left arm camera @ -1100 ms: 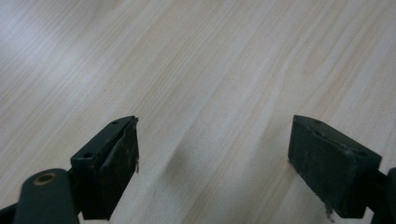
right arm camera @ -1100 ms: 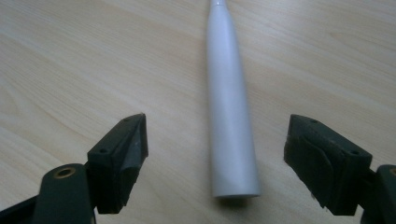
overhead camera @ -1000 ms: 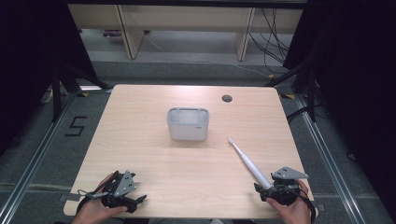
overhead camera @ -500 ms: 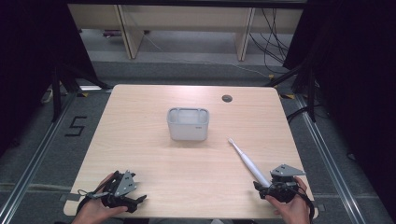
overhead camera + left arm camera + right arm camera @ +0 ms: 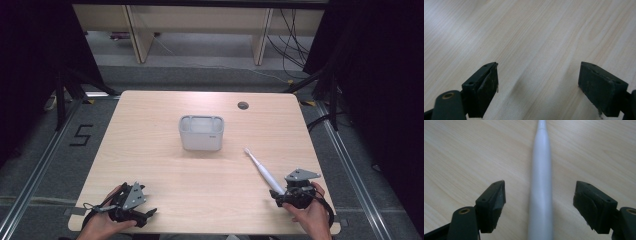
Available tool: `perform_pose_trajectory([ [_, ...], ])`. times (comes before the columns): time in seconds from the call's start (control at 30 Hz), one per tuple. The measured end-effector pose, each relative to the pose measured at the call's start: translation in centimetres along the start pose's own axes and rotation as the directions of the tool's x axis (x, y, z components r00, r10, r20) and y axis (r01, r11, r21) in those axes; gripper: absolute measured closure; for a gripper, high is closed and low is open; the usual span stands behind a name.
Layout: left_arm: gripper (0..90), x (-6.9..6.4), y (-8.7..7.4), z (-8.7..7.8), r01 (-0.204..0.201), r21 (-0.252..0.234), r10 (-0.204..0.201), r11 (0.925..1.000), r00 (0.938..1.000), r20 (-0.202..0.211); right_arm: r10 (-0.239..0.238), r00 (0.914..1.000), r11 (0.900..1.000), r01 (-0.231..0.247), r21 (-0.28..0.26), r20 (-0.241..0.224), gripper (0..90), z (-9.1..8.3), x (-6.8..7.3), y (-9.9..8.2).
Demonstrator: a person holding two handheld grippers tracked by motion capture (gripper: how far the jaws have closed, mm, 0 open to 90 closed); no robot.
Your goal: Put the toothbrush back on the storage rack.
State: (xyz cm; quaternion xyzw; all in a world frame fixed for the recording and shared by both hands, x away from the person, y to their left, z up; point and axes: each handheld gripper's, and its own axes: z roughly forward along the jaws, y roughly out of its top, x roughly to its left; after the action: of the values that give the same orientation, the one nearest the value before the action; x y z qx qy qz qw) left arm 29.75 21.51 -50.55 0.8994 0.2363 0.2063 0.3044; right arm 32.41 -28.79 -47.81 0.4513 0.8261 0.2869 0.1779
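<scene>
A white electric toothbrush [image 5: 261, 169] lies flat on the wooden table [image 5: 150, 145], head pointing toward a grey open box [image 5: 201, 132] at the table's middle. My right gripper [image 5: 286, 196] sits at the toothbrush's handle end near the front right edge. In the right gripper view the handle [image 5: 541, 190] runs between the two black jaws; the jaws have just been closing a little but stand apart from it, open. My left gripper [image 5: 145, 215] rests near the front left edge, open, with bare wood [image 5: 536, 50] between its jaws.
A small dark round hole [image 5: 243, 105] sits in the table's far right part. Shelving legs and cables stand on the floor beyond the table. A floor mark "5" [image 5: 80, 135] lies to the left.
My right gripper has edged slightly forward along the toothbrush handle. The left gripper, the toothbrush and the box stay where they were.
</scene>
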Motion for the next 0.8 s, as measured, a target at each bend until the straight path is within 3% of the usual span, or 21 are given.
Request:
perform_pose_trajectory([
  [0.17,16.1,0.0,0.0,0.0,-0.001,0.0,0.001,1.0,1.0,0.0,-0.031,0.9995,0.9994,0.031,0.013,-0.009,28.3,0.3,-0.5,1.3],
  [0.2,16.1,0.0,0.0,0.0,0.0,-0.001,0.0,1.0,1.0,0.002,-0.013,0.9997,0.9995,0.014,0.027,-0.02,29.2,0.3,-0.4,1.6],
  [0.27,16.1,0.0,0.0,0.0,-0.001,0.001,0.001,1.0,1.0,0.0,-0.052,0.9969,0.9974,0.055,0.047,-0.059,32.3,0.6,-0.8,2.2],
  [0.37,16.1,0.0,0.0,0.0,-0.001,-0.001,0.001,1.0,1.0,0.0,-0.05,0.9955,0.996,0.056,0.07,-0.081,34.0,1.1,-0.9,2.8],
  [0.43,16.1,0.1,0.0,0.0,-0.001,0.0,0.001,1.0,1.0,0.0,-0.05,0.9952,0.9935,0.058,0.098,-0.085,34.3,1.3,-1.0,3.3],
  [0.77,16.1,0.0,0.0,0.0,-0.001,0.0,0.001,1.0,1.0,0.001,-0.068,0.9957,0.9907,0.075,0.113,-0.063,38.0,1.9,-1.9,4.5],
  [0.8,16.1,0.1,0.0,0.0,-0.001,0.002,0.001,1.0,1.0,0.002,-0.049,0.9956,0.9862,0.061,0.154,-0.081,39.4,2.1,-1.9,4.8],
])
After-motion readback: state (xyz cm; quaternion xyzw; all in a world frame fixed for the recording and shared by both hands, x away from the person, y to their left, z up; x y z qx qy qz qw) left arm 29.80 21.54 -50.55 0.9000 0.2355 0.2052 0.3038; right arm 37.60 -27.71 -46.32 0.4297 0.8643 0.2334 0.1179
